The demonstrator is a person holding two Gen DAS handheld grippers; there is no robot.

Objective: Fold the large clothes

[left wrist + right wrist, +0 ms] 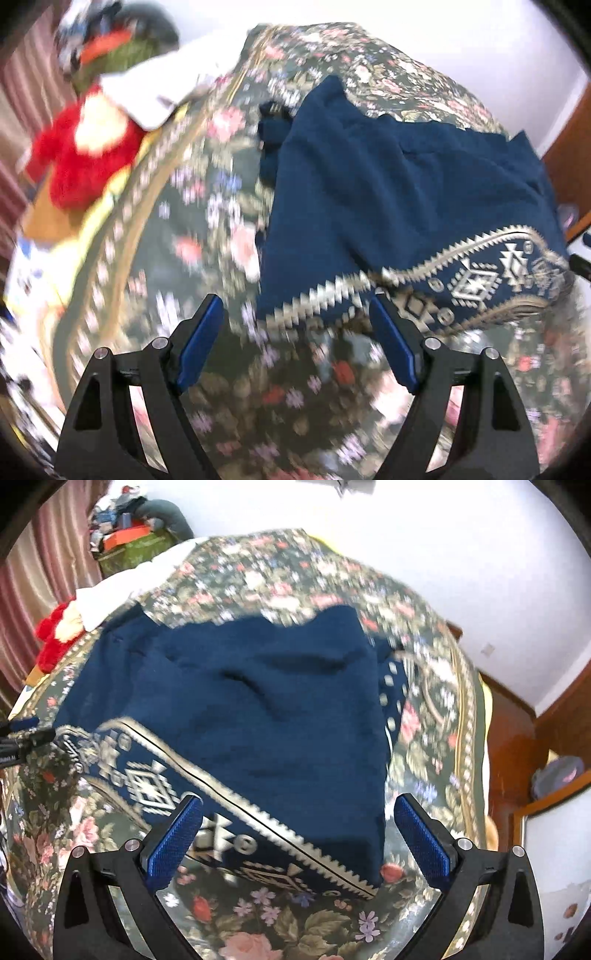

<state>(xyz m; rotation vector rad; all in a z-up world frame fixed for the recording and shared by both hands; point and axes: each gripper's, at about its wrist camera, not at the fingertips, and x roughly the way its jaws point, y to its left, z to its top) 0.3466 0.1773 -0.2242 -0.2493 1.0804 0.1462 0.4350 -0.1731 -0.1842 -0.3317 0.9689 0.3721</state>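
Left wrist view: the left gripper [295, 325] stood with its jaws spread wide and nothing between them, poised over the flowered bedspread [207, 229] just beside the near patterned hem of the blue garment [388, 206]. The garment lay spread on the bed, its plain blue body reaching toward the far edge and its cream-and-gold border band nearest the camera. Much of this view was blurred. Right wrist view: the right gripper [297, 834] was likewise wide apart and empty, its blue pads either side of the garment's near right corner [266, 709] without closing on it. Beyond the bed's far left corner, a green box [136, 552] held an orange item and other clutter too small to identify. A red plush toy [55, 635] and white cloth [122, 587] lay at the left edge.
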